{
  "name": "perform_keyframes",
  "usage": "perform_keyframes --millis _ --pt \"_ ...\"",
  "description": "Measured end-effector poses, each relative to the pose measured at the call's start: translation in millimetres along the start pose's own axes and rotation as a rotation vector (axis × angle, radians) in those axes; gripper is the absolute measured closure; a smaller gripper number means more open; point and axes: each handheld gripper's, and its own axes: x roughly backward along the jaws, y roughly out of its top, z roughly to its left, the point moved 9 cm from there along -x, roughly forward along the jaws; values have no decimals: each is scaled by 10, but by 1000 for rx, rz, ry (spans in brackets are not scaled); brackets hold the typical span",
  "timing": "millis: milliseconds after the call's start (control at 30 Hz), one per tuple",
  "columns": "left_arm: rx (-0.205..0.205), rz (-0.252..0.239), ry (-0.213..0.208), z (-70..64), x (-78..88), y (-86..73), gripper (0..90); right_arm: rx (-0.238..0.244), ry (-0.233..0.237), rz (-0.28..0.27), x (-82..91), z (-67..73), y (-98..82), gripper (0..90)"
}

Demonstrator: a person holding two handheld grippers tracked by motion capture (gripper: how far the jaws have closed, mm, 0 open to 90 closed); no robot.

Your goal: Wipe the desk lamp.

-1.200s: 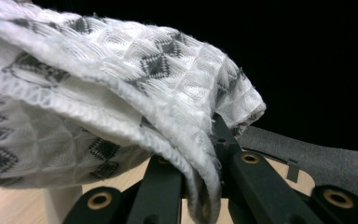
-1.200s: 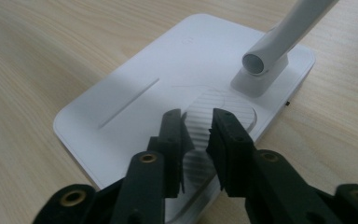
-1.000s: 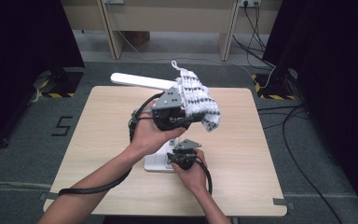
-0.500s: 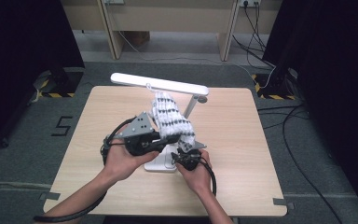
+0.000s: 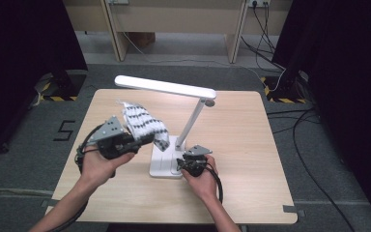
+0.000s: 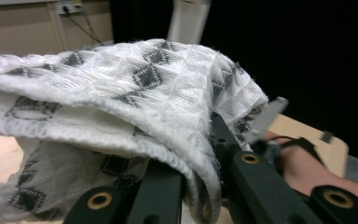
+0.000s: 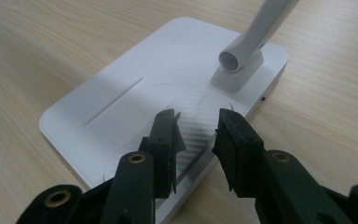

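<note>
A white waffle-weave cloth with a dark grey diamond pattern is clamped in the left tool, above the light wooden surface at nine o'clock of the white desk lamp. The right tool is held apart, unclamped, over the lamp's flat base.

Open tabletop lies right of the lamp's base and along the near edge, while its slanted stem and overhanging light bar obstruct passage across the middle.
</note>
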Motion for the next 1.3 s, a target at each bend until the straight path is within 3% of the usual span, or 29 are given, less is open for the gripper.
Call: perform_keyframes --millis 133,267,400,667,967,1300 --pt "4 -22 62 324 57 102 844 0 4 1 -50 15 -17 677" --pt "17 -46 108 536 92 213 844 5 3 3 -69 29 -9 678" --pt "29 -68 136 664 107 304 844 -7 11 7 -70 25 -6 679" --pt "38 -99 184 752 131 401 845 -15 12 13 -68 25 -11 680" --pt "13 -80 215 849 91 435 845 -10 12 11 -72 27 -7 680" --pt "-33 -74 214 785 5 482 844 -9 13 13 -74 30 -9 681"
